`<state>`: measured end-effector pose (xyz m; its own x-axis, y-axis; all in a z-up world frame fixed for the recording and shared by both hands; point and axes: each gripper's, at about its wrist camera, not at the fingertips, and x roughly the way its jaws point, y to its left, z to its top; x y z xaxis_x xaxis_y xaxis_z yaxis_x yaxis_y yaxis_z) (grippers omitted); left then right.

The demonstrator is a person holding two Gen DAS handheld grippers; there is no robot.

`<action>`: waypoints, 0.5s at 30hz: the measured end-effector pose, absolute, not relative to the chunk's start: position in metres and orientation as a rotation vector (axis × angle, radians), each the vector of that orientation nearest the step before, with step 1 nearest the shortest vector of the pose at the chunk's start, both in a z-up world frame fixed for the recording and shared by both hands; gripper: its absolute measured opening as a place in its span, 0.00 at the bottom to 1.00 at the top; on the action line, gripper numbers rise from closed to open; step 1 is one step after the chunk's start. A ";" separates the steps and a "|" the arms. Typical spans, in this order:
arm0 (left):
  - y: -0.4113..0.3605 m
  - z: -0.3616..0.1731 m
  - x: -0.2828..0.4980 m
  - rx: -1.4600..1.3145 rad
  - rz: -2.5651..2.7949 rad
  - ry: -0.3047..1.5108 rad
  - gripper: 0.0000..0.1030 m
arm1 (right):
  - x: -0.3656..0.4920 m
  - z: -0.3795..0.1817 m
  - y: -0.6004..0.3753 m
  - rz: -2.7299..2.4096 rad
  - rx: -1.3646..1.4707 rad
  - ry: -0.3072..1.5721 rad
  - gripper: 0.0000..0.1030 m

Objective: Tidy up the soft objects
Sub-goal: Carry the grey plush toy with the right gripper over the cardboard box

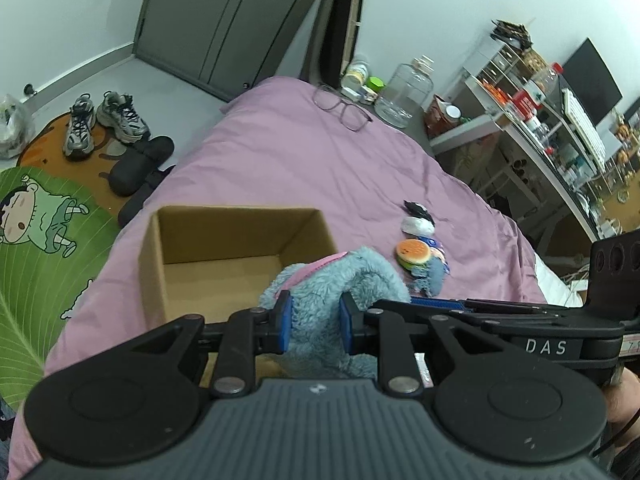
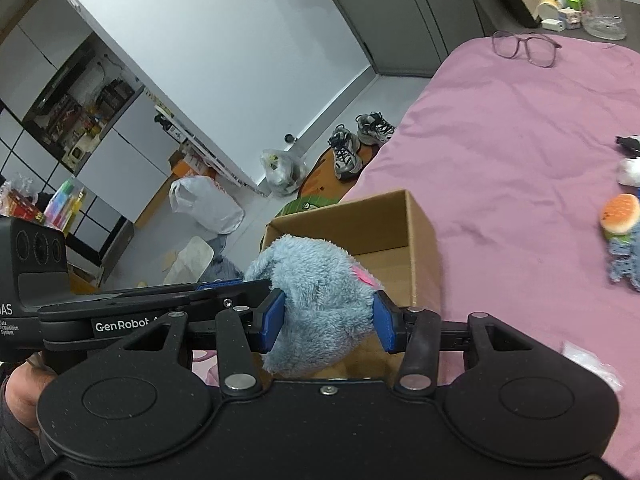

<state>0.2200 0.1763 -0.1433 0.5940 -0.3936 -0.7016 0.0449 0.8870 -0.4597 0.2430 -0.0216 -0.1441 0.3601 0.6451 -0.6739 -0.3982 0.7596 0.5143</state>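
- Our left gripper (image 1: 316, 322), a black two-finger tool with blue pads, is clamped tight on the fluffy blue plush toy with pink trim (image 1: 320, 280); one blue pad (image 1: 285, 322) presses each side of the fur.
- It points forward and downward.
- Our right gripper (image 2: 327, 320), the same black tool with blue pads, is also closed on that plush toy, with its jaws standing wider apart around a thicker bunch of fur.
- It too tilts forward and down.
- The two grippers sit close together, each one's black body crossing the other's view.
- A bare hand (image 2: 20, 392) grips a handle at the lower left edge of the right wrist view.
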 end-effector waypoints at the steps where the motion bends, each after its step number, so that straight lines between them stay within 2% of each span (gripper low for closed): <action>1: 0.181 -0.146 0.221 -0.426 -0.262 0.903 0.22 | 0.244 -0.146 -0.018 0.685 0.281 1.000 0.45; 15: 0.224 -0.168 0.238 -0.470 -0.199 0.924 0.22 | 0.267 -0.169 0.015 0.703 0.299 1.036 0.46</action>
